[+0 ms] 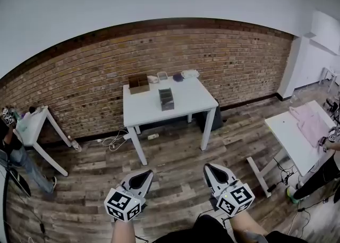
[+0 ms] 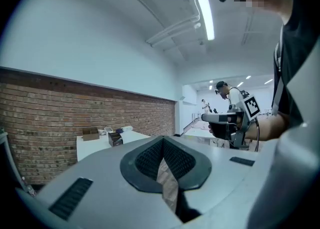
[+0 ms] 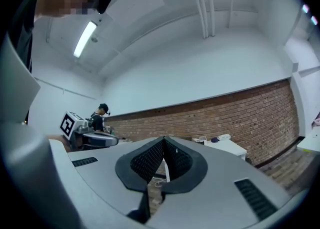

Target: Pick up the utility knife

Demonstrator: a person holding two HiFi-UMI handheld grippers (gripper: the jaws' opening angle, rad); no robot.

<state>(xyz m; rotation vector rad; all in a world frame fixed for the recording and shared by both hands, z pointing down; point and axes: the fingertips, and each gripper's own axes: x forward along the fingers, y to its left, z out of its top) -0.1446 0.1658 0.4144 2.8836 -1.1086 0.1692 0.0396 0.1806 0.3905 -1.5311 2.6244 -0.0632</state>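
Observation:
I cannot make out the utility knife in any view. A white table (image 1: 146, 110) stands against the brick wall. It carries a cardboard box (image 1: 138, 84), a dark organiser (image 1: 166, 99) and small containers at its back edge. Both grippers are held low, well short of that table and over the wooden floor. My left gripper (image 1: 145, 173) has its jaws pressed together with nothing between them. My right gripper (image 1: 208, 167) is likewise shut and empty. In the left gripper view the shut jaws of the left gripper (image 2: 163, 141) point towards the table (image 2: 100, 145). In the right gripper view those of the right gripper (image 3: 164, 141) do too.
A small white table (image 1: 31, 126) stands at the left with a person (image 1: 13, 154) beside it. At the right a white table (image 1: 289, 136) bears a pink cloth (image 1: 309, 121), another person next to it. Cables (image 1: 110, 141) lie on the floor under the middle table.

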